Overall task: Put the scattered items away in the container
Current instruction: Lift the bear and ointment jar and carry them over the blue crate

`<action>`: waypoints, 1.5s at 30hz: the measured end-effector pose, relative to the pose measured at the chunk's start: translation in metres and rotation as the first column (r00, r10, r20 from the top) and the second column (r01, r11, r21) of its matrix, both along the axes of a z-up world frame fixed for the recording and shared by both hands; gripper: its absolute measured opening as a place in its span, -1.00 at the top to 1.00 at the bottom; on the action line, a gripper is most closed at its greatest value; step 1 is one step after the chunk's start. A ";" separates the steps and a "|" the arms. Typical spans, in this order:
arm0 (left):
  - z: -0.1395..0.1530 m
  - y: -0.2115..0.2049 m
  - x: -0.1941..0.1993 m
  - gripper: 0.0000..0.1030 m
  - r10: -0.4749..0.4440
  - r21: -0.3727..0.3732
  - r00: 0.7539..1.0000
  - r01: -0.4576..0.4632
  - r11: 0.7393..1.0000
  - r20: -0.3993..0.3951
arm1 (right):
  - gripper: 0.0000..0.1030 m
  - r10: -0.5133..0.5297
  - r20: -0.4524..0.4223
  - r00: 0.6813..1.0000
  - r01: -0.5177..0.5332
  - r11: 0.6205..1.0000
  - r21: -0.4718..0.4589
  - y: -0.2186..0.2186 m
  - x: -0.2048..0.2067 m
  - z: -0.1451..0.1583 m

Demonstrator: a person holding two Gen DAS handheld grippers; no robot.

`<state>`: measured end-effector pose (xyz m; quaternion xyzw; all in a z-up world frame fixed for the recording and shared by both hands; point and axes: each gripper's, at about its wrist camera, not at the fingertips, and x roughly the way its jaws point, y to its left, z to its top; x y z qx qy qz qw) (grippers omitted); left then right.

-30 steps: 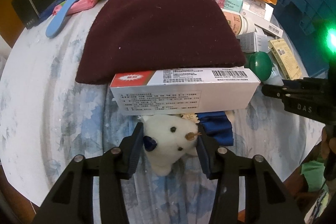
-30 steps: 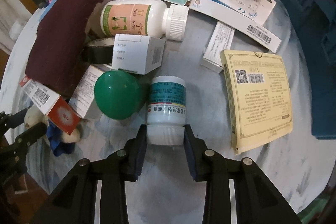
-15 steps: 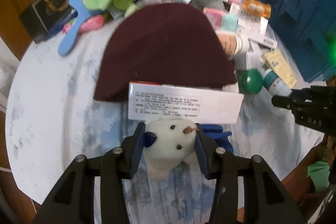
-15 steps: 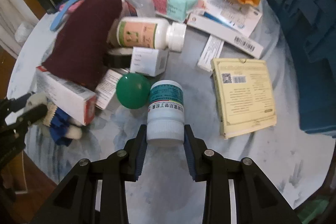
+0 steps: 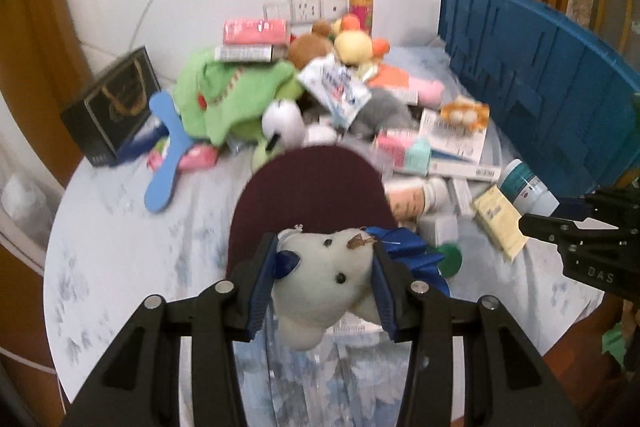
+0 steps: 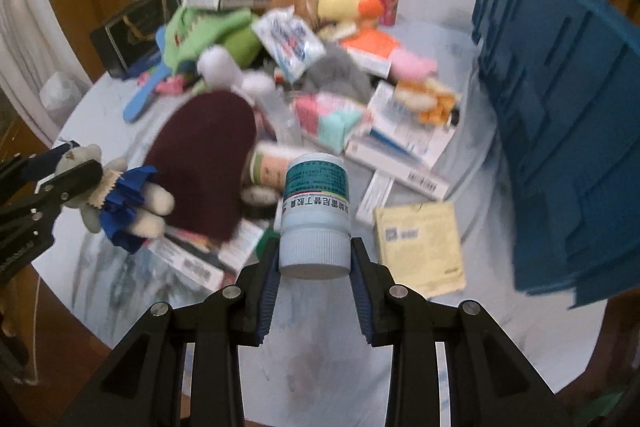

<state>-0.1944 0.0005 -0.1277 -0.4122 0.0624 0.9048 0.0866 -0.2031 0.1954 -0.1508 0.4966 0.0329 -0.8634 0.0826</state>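
My left gripper (image 5: 324, 277) is shut on a small white plush bear (image 5: 324, 279) in a blue dress, lifted above the table. The right wrist view shows the same bear (image 6: 116, 203) hanging at the left, clamped in the left gripper (image 6: 60, 179). A white pill bottle with a teal label (image 6: 314, 211) is clamped by its cap in my right gripper (image 6: 314, 263), also raised off the table. From the left wrist view that bottle (image 5: 524, 187) and the right gripper (image 5: 536, 223) show at the right. The blue crate (image 6: 560, 131) stands at the right.
A round table (image 6: 304, 359) carries a dark maroon hat (image 5: 312, 195), a yellow packet (image 6: 420, 247), medicine boxes (image 6: 396, 163), a green plush (image 5: 228, 95), a blue brush (image 5: 164, 163) and a black box (image 5: 112, 103). White tiled wall rises behind.
Both grippers have risen from the table, lifting the bear and the pill bottle with them. The long white box that lay against the bear has dropped out of sight.
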 end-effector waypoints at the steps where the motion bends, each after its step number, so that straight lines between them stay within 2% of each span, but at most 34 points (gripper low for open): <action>1: 0.005 0.002 -0.001 0.15 -0.005 -0.001 1.000 0.005 1.000 -0.013 | 0.36 -0.001 -0.016 1.000 0.001 1.000 0.003 -0.001 -0.002 0.006; 10: 0.039 0.021 -0.009 0.15 -0.058 -0.004 0.995 0.058 0.998 -0.087 | 0.36 -0.025 -0.140 0.990 0.026 1.000 0.006 0.003 0.006 0.064; 20: 0.073 0.040 -0.019 0.15 -0.126 0.007 0.979 0.129 0.992 -0.161 | 0.36 -0.085 -0.237 0.968 0.094 0.995 0.029 0.012 0.019 0.109; 24: 0.093 0.059 -0.027 0.15 -0.138 0.008 0.971 0.142 0.990 -0.197 | 0.36 -0.120 -0.277 0.953 0.136 0.990 0.040 0.025 0.018 0.126; 28: 0.120 0.088 -0.037 0.15 -0.150 0.012 0.961 0.157 0.988 -0.233 | 0.36 -0.147 -0.335 0.931 0.164 0.986 0.023 0.052 0.019 0.157; 35: 0.165 0.172 -0.053 0.15 -0.172 0.039 0.935 0.193 0.980 -0.309 | 0.36 -0.197 -0.433 0.879 0.227 0.974 0.017 0.140 0.018 0.209; 40: 0.186 0.259 -0.059 0.15 -0.220 0.048 0.917 0.249 0.967 -0.334 | 0.36 -0.261 -0.439 0.860 0.294 0.956 0.010 0.228 0.018 0.214; 45: 0.198 0.356 -0.062 0.15 -0.284 0.048 0.901 0.317 0.947 -0.328 | 0.36 -0.323 -0.399 0.858 0.361 0.932 0.022 0.317 0.019 0.206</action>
